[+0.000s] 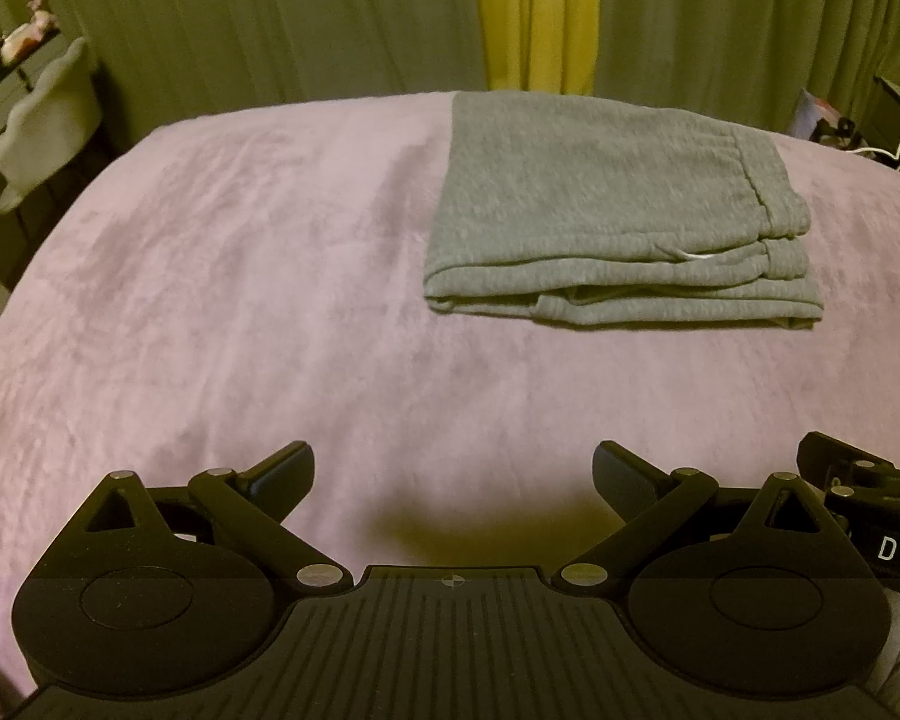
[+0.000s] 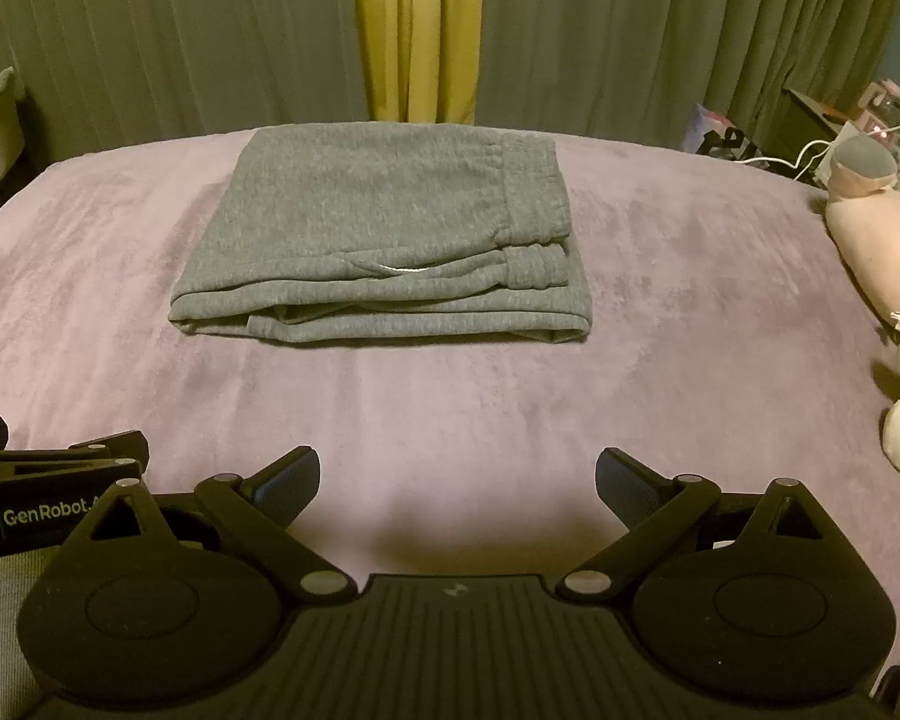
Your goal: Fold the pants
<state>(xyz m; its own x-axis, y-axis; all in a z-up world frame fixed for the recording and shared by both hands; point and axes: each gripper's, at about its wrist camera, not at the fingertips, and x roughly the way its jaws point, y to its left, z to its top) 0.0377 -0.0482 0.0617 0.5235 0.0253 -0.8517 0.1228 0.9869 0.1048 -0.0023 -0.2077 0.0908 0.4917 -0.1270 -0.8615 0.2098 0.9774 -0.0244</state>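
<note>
Hovering low over the lilac plush bedspread (image 2: 660, 312), your left gripper (image 1: 453, 474) and right gripper (image 2: 457, 477) gape empty; the grey fleece sweatpants (image 2: 384, 234) lie folded ahead, apparently finished.

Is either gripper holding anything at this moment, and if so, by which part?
Nothing is held. The left gripper and right gripper are both open and empty, apart from the folded grey pants lying on the bed.

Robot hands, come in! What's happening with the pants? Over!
Left gripper open, empty. Right gripper open, empty. Grey sweatpants folded on the pink blanket, untouched. Nothing in the way.
</note>
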